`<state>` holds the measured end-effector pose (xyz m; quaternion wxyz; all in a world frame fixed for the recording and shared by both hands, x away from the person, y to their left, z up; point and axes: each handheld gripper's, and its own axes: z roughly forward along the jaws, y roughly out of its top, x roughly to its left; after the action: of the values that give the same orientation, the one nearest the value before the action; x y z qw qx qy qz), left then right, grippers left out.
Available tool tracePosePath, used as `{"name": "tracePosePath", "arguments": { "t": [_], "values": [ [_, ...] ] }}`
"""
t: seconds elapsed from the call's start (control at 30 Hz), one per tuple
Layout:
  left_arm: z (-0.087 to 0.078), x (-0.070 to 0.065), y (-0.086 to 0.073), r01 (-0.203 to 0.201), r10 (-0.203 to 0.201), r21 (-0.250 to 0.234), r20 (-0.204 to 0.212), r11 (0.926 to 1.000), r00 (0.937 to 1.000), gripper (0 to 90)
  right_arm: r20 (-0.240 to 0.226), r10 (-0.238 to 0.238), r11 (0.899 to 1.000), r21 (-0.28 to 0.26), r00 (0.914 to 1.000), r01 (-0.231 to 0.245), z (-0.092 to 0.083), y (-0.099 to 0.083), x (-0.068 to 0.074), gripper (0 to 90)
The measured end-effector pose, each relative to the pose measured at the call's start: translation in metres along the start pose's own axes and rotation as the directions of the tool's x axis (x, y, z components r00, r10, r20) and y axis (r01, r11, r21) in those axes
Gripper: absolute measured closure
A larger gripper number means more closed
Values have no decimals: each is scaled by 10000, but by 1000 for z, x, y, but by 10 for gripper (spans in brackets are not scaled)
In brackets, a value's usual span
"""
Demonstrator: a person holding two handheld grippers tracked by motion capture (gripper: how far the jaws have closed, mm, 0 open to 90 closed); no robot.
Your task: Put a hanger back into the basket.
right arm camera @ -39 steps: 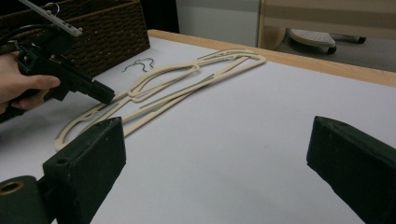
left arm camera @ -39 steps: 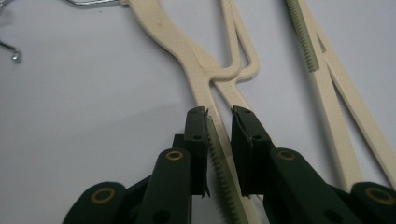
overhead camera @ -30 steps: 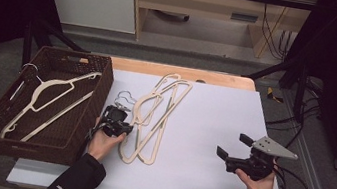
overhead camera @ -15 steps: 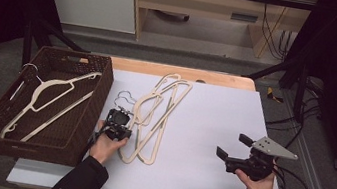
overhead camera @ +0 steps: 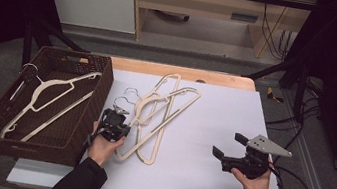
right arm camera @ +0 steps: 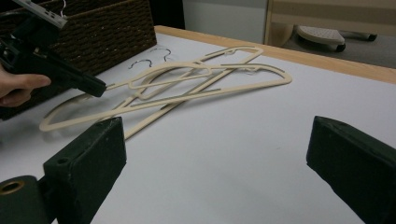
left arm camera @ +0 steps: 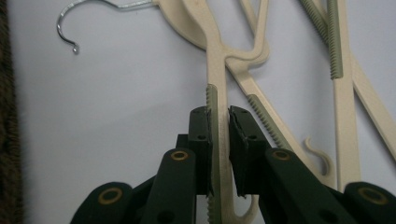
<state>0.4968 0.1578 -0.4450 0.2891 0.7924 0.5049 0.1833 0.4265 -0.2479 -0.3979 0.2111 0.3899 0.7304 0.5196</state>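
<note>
Several cream plastic hangers (overhead camera: pixel 159 116) with metal hooks lie overlapping on the white table top (overhead camera: pixel 215 106). My left gripper (overhead camera: pixel 116 116) is at their near left end. In the left gripper view its jaws have just been closing and my left gripper (left arm camera: pixel 218 112) is now shut on one thin arm of a cream hanger (left arm camera: pixel 216 60), pads on both sides of it. My right gripper (overhead camera: pixel 228 145) is held above the table's right front, open, with nothing between its jaws (right arm camera: pixel 217 140). The right gripper view shows the left gripper (right arm camera: pixel 99 87) at the hanger pile (right arm camera: pixel 187 79).
A dark wicker basket (overhead camera: pixel 103 85) stands at the table's left edge with one more cream hanger (overhead camera: pixel 51 89) inside. A wooden strip (overhead camera: pixel 185 73) runs along the table's far edge. Cables trail from the right gripper off the right side.
The left gripper's jaws have drawn together onto the hanger's arm, and the left hand has shifted only slightly. The right hand and its gripper have stayed where they were.
</note>
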Motion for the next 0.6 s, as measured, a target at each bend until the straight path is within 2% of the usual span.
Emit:
{"name": "tracePosePath", "arguments": {
  "t": [0.27,0.6],
  "values": [
    [-22,-2,-1,-528,516,-702,-183,9961,9985,794,-344,-186,9998,80,9992,189,18,10,10,55],
    [-38,-7,-4,-982,944,-1063,-400,9895,9947,794,-984,-325,9995,-71,9946,319,64,37,27,73]
  ]
}}
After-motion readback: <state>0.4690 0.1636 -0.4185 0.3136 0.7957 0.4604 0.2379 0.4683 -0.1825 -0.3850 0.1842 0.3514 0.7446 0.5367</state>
